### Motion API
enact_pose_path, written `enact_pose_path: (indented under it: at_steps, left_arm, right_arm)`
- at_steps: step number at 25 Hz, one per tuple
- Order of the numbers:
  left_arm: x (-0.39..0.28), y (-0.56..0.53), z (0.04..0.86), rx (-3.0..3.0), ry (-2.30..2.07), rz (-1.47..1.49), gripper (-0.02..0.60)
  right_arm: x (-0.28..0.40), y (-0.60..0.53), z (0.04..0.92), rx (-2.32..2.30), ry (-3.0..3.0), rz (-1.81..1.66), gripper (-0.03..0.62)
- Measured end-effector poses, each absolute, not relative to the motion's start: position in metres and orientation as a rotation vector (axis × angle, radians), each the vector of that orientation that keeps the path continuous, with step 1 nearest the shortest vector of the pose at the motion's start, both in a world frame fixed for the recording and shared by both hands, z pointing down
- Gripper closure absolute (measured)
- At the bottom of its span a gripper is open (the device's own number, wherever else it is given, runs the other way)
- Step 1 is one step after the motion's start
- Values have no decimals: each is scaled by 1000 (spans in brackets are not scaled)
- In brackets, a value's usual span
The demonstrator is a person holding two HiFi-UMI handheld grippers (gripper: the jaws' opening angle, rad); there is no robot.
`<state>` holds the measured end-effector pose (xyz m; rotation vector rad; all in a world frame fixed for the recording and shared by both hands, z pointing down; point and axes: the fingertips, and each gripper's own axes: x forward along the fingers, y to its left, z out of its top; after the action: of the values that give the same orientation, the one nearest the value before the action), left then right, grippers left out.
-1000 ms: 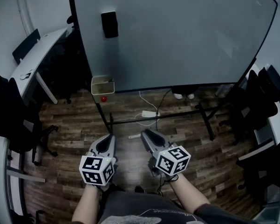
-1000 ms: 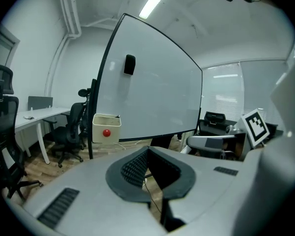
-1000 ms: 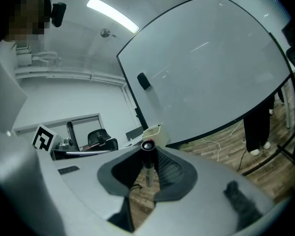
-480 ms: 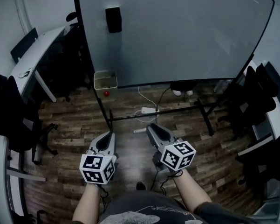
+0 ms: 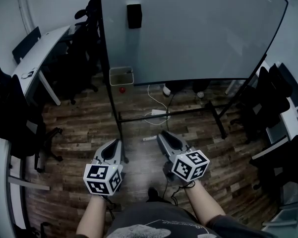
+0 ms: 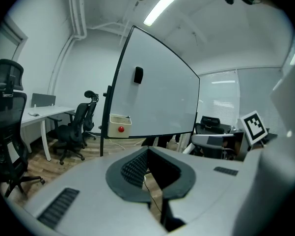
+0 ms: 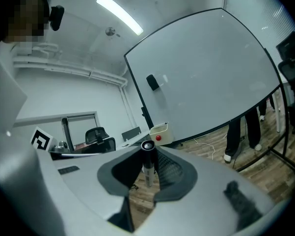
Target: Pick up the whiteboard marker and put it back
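Note:
The whiteboard marker (image 7: 147, 165) stands between my right gripper's (image 7: 148, 149) jaws, its dark cap end toward the camera, and the pads press on it. From the head view its pale end (image 5: 149, 139) sticks out to the left of the right gripper (image 5: 162, 135). My left gripper (image 5: 119, 144) is beside it, tips together, with nothing in it; in its own view the left gripper (image 6: 147, 150) shows no object. Ahead stands the whiteboard (image 5: 198, 29) with a beige tray box (image 5: 121, 76) at its lower left corner and a black eraser (image 5: 134, 16) on its face.
The board's black stand (image 5: 168, 117) crosses the wooden floor, with a power strip and cables (image 5: 158, 112) under it. A person's shoes (image 5: 167, 90) show behind the board. Office chairs (image 5: 12, 118) and a white desk (image 5: 37, 58) line the left; more chairs (image 5: 275, 103) stand right.
Both grippers have moved forward over the floor toward the whiteboard, which now sits further right in the picture. The marker stays in the right gripper.

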<state>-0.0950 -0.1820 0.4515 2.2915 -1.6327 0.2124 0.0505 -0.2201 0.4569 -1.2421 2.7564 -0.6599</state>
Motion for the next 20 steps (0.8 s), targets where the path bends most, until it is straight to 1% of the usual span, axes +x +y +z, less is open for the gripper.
enact_pose_path:
  at_steps: [20]
  left_arm:
    - [-144,-83,455,2309,-1588,177,568]
  right_arm:
    - [5,-115,456,-1299,2738,-640,513]
